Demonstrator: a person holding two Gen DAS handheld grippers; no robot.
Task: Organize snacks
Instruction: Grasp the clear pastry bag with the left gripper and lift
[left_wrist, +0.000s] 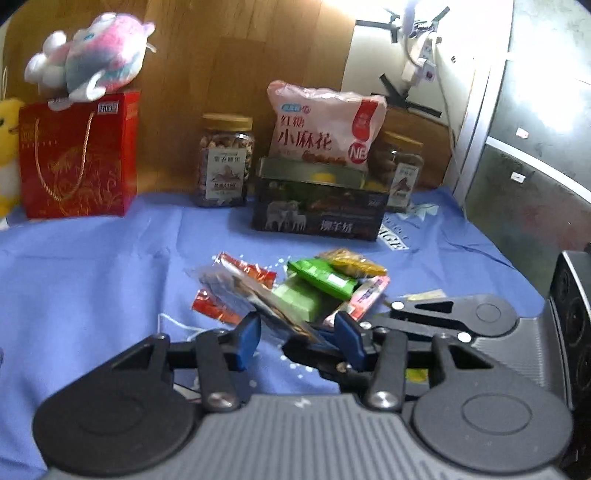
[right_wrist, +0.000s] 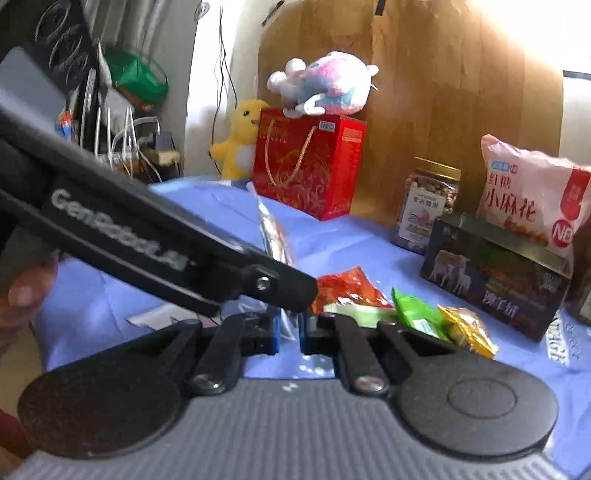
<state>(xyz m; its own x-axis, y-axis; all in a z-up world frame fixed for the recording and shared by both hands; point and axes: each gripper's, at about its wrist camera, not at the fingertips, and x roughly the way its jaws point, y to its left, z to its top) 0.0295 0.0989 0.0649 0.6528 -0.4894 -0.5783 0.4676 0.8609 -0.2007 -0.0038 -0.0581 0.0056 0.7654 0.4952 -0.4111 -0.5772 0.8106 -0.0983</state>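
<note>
Grippers (left_wrist: 297, 334) (right_wrist: 288, 332): two — one clear packet (left_wrist: 255, 299) | jars (left_wrist: 226, 160): two

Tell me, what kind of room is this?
Probably a home room, not a shop: a table under a blue cloth with loose snack packets, plush toys atop a red gift box, and a cluttered cable corner.

Rear jar (left_wrist: 400, 166) half-hidden behind bag (left_wrist: 325, 125)
</note>
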